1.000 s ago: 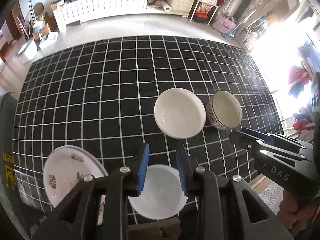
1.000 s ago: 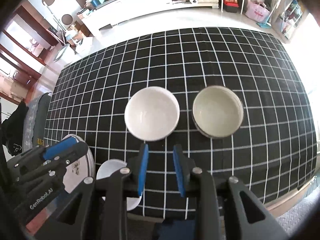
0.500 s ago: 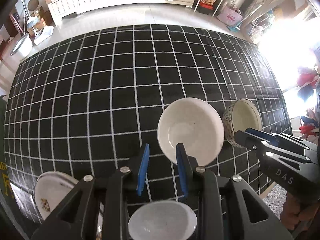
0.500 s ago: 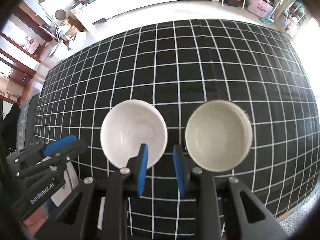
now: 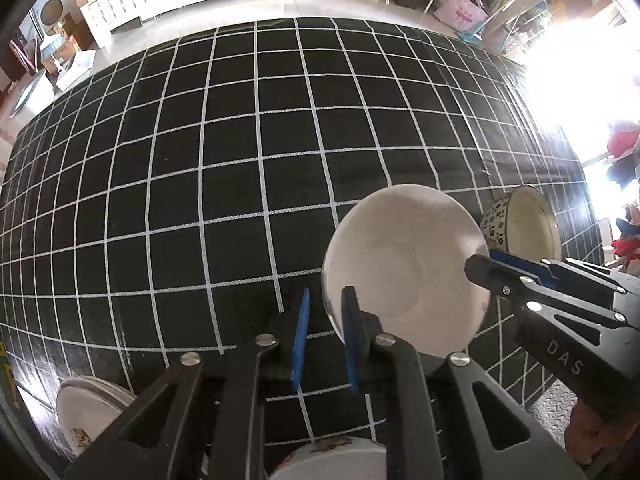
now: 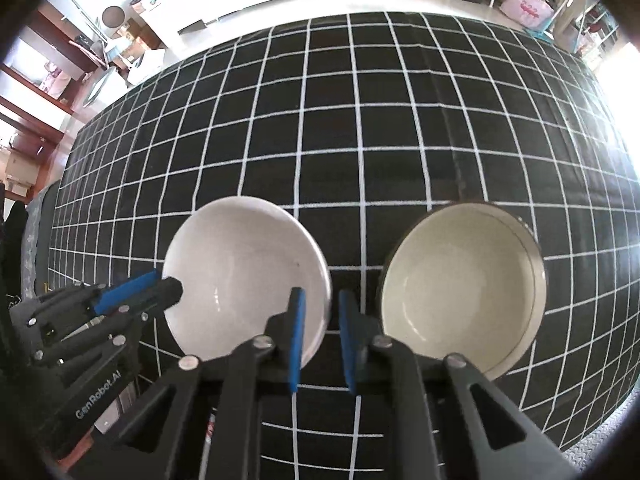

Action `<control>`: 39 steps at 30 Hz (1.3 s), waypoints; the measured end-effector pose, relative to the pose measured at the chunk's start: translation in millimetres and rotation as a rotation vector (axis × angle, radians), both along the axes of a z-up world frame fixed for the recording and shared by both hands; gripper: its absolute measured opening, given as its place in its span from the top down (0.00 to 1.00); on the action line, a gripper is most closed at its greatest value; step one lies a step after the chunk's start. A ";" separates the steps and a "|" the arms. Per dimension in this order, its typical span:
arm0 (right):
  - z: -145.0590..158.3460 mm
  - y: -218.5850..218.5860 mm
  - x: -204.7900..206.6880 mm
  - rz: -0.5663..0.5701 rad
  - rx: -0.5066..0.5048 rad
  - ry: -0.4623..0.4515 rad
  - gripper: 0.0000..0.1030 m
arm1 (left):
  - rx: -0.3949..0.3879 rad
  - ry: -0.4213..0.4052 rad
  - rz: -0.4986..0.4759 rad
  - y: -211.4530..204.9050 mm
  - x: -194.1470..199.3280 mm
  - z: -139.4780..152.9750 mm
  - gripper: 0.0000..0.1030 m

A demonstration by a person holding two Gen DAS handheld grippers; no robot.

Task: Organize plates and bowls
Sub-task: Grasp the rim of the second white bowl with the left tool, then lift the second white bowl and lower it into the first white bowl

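Left wrist view: "DAS" is being shown on the right gripper (image 5: 486, 258), "GenRobot.AI" on the left gripper (image 6: 170, 284). Both have just been closing, nearly shut, each straddling the white bowl (image 6: 244, 264)'s rim at opposite sides; actual pinching can't be told. It's sitting near the tablecloth (image 6: 360, 120)'s front edge, beside the patterned bowl (image 6: 460, 292).

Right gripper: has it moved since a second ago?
Yes. The right gripper has come down toward the white bowl on the checked cloth; its jaws have just been closing, with the bowl's rim between them.
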State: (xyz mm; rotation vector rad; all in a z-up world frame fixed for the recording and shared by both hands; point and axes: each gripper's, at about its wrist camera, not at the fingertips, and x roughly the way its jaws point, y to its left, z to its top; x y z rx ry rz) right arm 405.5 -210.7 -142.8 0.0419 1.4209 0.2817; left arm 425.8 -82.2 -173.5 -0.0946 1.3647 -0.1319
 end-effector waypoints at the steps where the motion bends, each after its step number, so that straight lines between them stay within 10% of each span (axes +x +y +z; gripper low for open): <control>1: -1.3 1.1 -0.6 0.001 -0.007 0.001 0.87 | 0.003 -0.002 -0.004 -0.5 0.0 -0.6 0.89; 18: 11.8 0.9 -37.9 -0.045 -0.044 -0.011 0.91 | 0.040 0.009 -0.008 -7.8 -23.3 -5.3 0.94; 39: 82.2 14.4 -127.0 -0.032 -0.023 -0.099 0.92 | 0.063 -0.089 -0.002 -1.9 -141.4 76.6 0.93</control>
